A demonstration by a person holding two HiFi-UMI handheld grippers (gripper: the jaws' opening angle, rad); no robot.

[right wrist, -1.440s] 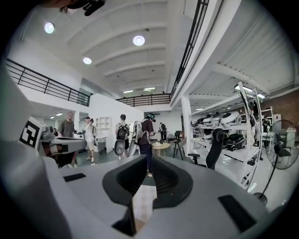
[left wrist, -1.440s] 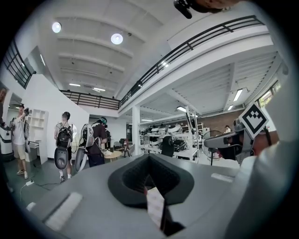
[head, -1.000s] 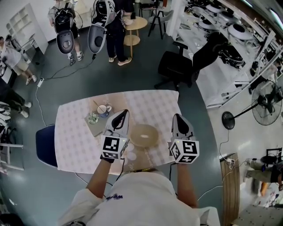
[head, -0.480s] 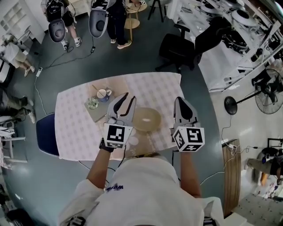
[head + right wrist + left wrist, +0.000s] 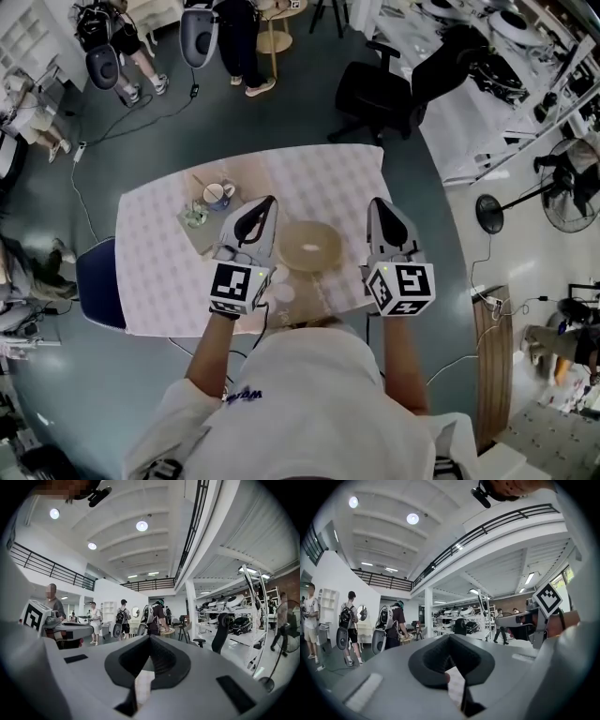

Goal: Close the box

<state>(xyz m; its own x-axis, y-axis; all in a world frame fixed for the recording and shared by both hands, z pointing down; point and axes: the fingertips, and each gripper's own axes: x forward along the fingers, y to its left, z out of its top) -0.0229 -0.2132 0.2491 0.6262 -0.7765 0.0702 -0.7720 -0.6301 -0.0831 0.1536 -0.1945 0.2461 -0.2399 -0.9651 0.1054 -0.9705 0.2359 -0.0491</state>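
Your left gripper (image 5: 261,214) and right gripper (image 5: 382,217) are held side by side above the table (image 5: 155,281), both pointing away from you and about level. In each gripper view the dark pads meet at a point with nothing between them, so both sets of fingers are fully closed and you have hold of nothing. The round tan box (image 5: 309,246) lies on the checked cloth (image 5: 347,187). In the head view it sits between your two grippers, closer to the left one, and neither gripper touches it. From above you cannot tell whether its lid is on. The only clear markings are the black-and-white square codes on the left marker cube (image 5: 236,286) and the right marker cube (image 5: 403,286); they are patterns, not words. There is small dark print (image 5: 242,396) on your white shirt (image 5: 300,412), too blurred to read. To the left of the box, a cup (image 5: 217,194) and a small glass (image 5: 195,217) stand on a tan mat (image 5: 208,242). A blue chair (image 5: 98,291) is pushed up to the table's left edge.
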